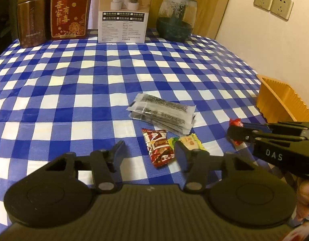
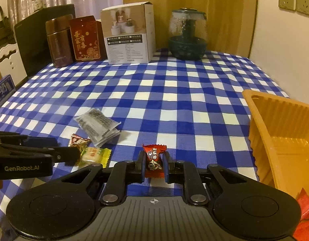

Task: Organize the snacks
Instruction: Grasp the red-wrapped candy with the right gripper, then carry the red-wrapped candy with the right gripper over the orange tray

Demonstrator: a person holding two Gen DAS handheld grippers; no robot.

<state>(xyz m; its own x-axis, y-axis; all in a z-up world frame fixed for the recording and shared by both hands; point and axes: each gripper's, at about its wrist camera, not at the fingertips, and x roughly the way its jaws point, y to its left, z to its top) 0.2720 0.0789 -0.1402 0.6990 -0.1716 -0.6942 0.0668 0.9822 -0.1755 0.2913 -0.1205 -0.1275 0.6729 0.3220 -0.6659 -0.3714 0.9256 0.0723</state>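
Observation:
My right gripper (image 2: pixel 153 162) is shut on a red wrapped candy (image 2: pixel 154 160), held just above the checkered cloth; the candy also shows in the left wrist view (image 1: pixel 235 123), at the right gripper (image 1: pixel 233 133). My left gripper (image 1: pixel 149 150) is open, low over the table, its fingers either side of a red snack packet (image 1: pixel 158 147) and a yellow-green candy (image 1: pixel 191 143). A stack of clear packets of dark snack (image 1: pixel 164 114) lies just beyond. An orange tray (image 2: pixel 283 136) stands at the right.
At the table's far edge stand a brown canister (image 1: pixel 32 16), a red box (image 1: pixel 69 12), a white product box (image 1: pixel 124 12) and a glass jar (image 1: pixel 176 16). The wall is at the right. Red wrappers (image 2: pixel 304 217) lie at the lower right.

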